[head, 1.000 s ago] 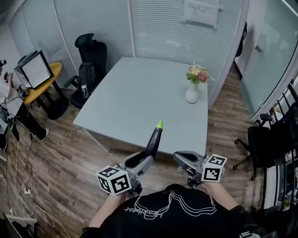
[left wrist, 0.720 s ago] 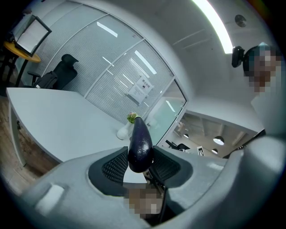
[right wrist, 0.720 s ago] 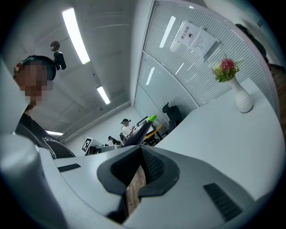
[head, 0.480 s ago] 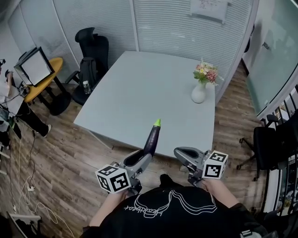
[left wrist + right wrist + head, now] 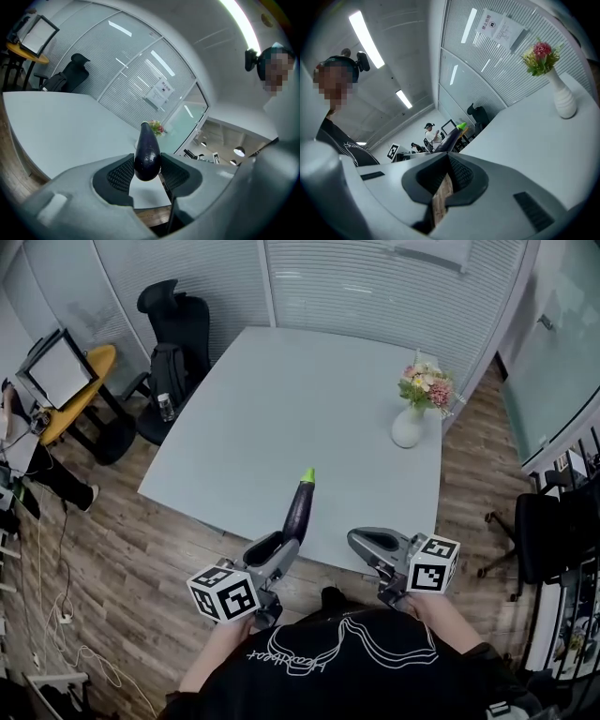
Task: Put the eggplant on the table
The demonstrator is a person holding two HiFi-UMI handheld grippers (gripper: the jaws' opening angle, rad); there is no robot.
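Grips eggplant (image 5: pixel 299 510) by its butt end in left gripper (image 5: pixel 281 554), long axis pointing ahead and up over near edge of table (image 5: pixel 281 399), clear of it; holds right gripper (image 5: pixel 361 542) pinched together, empty, alongside.

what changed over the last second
Both grippers moved forward toward the pale grey table, carrying the dark purple eggplant further over its near edge. Unchanged: left gripper still clamps the eggplant, right gripper stays shut and empty, white flower vase unmoved.
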